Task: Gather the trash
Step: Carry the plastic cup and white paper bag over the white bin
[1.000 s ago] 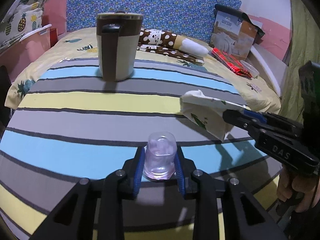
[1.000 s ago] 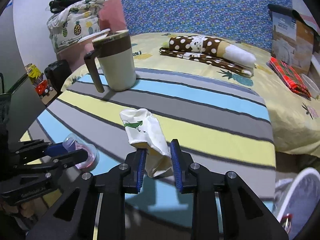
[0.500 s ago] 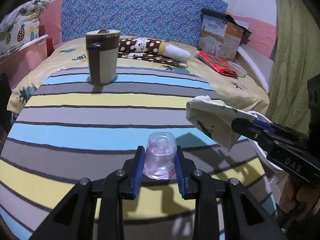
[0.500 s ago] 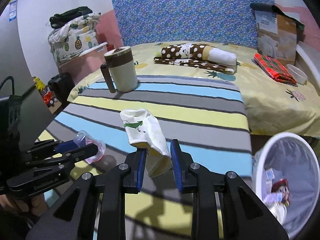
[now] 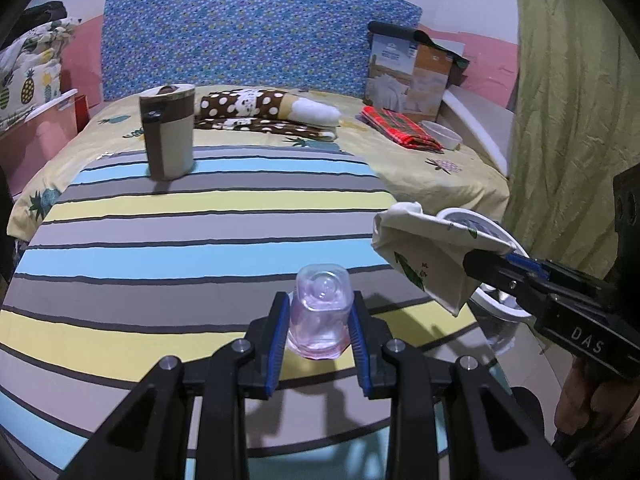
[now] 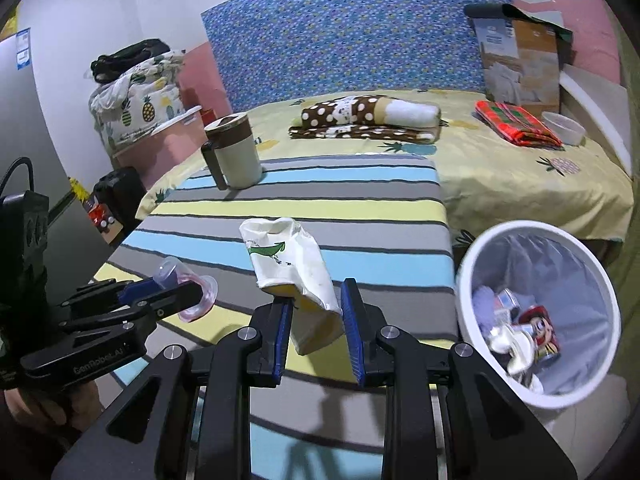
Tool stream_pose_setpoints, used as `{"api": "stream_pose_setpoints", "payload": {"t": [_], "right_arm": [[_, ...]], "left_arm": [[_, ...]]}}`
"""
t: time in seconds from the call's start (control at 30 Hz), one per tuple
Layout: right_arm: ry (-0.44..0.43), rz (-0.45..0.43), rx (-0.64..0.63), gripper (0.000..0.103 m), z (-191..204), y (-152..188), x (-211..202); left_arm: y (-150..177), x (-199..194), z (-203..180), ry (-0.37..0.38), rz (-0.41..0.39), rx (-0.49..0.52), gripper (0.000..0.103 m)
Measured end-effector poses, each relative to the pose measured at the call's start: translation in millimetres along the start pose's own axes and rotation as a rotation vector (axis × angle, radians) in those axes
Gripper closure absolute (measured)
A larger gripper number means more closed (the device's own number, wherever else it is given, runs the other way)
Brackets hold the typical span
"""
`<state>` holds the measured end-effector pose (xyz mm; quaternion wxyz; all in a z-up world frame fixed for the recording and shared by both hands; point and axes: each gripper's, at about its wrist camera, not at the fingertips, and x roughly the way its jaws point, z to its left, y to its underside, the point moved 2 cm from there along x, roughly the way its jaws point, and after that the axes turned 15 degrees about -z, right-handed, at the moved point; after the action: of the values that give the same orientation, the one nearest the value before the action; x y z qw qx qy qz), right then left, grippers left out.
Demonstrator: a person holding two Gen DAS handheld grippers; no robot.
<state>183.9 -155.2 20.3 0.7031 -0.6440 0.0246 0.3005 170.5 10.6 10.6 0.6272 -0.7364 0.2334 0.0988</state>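
My left gripper (image 5: 319, 316) is shut on a small clear pinkish plastic cup (image 5: 320, 312), held bottom-forward above the striped table (image 5: 160, 240). From the right wrist view, that same cup (image 6: 188, 286) shows at lower left in the left gripper (image 6: 176, 292). My right gripper (image 6: 316, 312) is shut on a crumpled white paper cup (image 6: 288, 264) with green print; the paper cup (image 5: 424, 256) also hangs at the right in the left wrist view, just in front of the bin. A white trash bin (image 6: 536, 308) with several pieces of trash inside stands beside the table's right edge.
A brown and cream lidded mug (image 5: 168, 136) stands at the table's far side. Behind it lies a bed (image 6: 520, 172) with a polka-dot bundle (image 6: 360, 116), a red plaid cloth (image 6: 516, 124), a small bowl (image 6: 564, 128) and a box (image 6: 520, 60). A green curtain (image 5: 568, 100) hangs at right.
Both grippers have pulled back and risen from the table with their cups still held. The table looks farther away, and the white bin has come into view at the right.
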Motion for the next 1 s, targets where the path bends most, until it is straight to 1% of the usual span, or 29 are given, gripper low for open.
{"api": "stream_pose_setpoints", "payload": {"t": [0.43, 0.67, 1.0], "right_arm": [[0.058, -0.025, 0.047, 0.076, -22, 8, -19], [0.095, -0.044, 0.072, 0.076, -43, 9, -30], [0.168, -0.069, 0.113, 0.076, -79, 9, -49]], "left_arm": [[3, 6, -34, 0.048, 0.02, 0.032, 0.072], [0, 14, -55, 0.076, 0.026, 0.056, 0.072], [-4, 32, -92, 0.138, 0.037, 0.104, 0.072]]}}
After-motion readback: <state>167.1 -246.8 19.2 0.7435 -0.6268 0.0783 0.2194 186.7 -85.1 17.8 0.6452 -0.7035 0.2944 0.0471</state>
